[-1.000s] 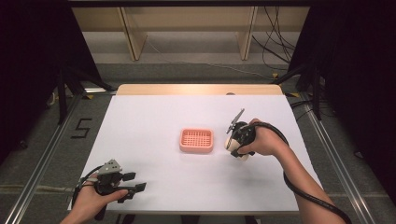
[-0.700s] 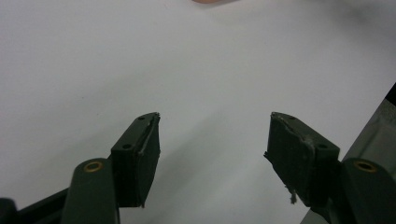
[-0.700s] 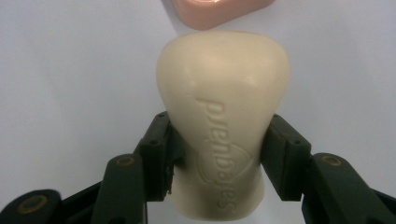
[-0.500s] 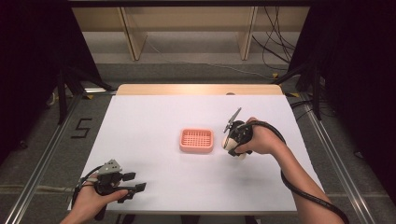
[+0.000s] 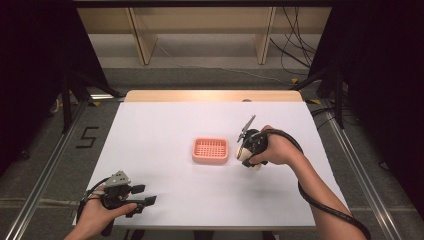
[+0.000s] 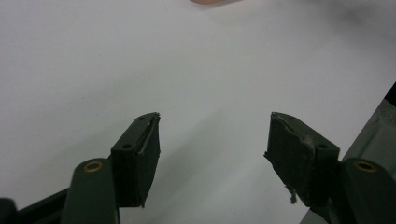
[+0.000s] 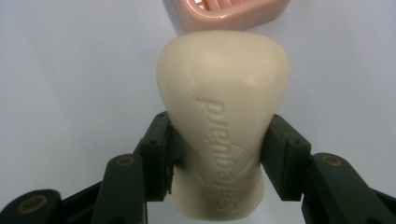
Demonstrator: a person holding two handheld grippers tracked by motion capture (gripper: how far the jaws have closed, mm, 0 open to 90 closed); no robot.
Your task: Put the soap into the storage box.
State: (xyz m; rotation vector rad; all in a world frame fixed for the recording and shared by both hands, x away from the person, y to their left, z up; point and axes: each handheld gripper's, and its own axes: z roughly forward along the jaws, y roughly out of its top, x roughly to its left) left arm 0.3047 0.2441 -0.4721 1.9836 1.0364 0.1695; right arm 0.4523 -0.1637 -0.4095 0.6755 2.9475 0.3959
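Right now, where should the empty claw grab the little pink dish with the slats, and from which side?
Take the pink slatted plastic soap dish by its two long walls, coming straight down from above. It lies flat and low on the white table, so a side approach gives little to pinch. The right claw beside it already holds the cream soap bar, so the open left claw would probably do it.
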